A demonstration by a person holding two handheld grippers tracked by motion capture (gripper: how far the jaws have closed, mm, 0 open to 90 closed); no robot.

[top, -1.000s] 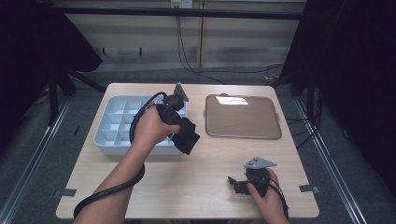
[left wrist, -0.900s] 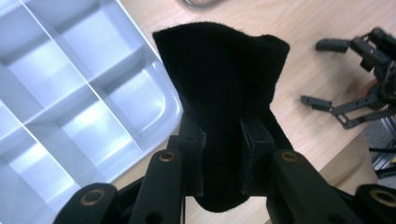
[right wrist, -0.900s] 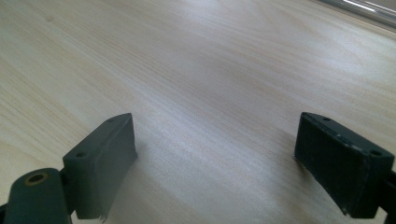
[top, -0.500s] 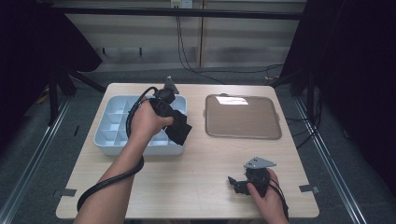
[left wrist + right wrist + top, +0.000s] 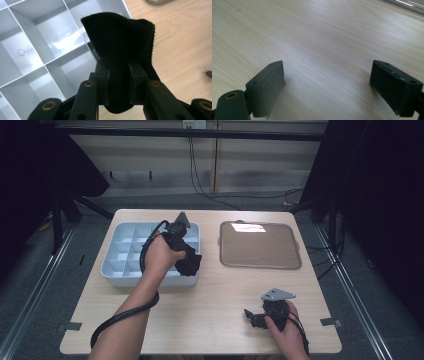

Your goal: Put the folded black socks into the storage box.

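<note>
A pale wooden surface (image 5: 200, 315) sits in front of me, ringed by dark curtains, with a grey floor and cables running behind it. On its left half I have a light grey divided tray (image 5: 121, 261), and on the right half a flat brown tray (image 5: 260, 246) with rounded corners catching a glare of light at its far edge. My left tool (image 5: 186, 257) hangs over the near right corner of the divided tray, its jaws clamped on a piece of black knitted cloth (image 5: 190, 265). In the left gripper view that cloth (image 5: 120, 52) stands up between the two jaws and folds over itself, with the tray's compartments (image 5: 37, 50) beneath it and bare wood off to the right; the cloth is held above the tray's edge and I cannot tell whether it touches the rim. My right tool (image 5: 254, 317) rests low at the near right part of the surface, well apart from both trays, its jaws spread wide over bare wood (image 5: 324, 50), gripping nothing.
</note>
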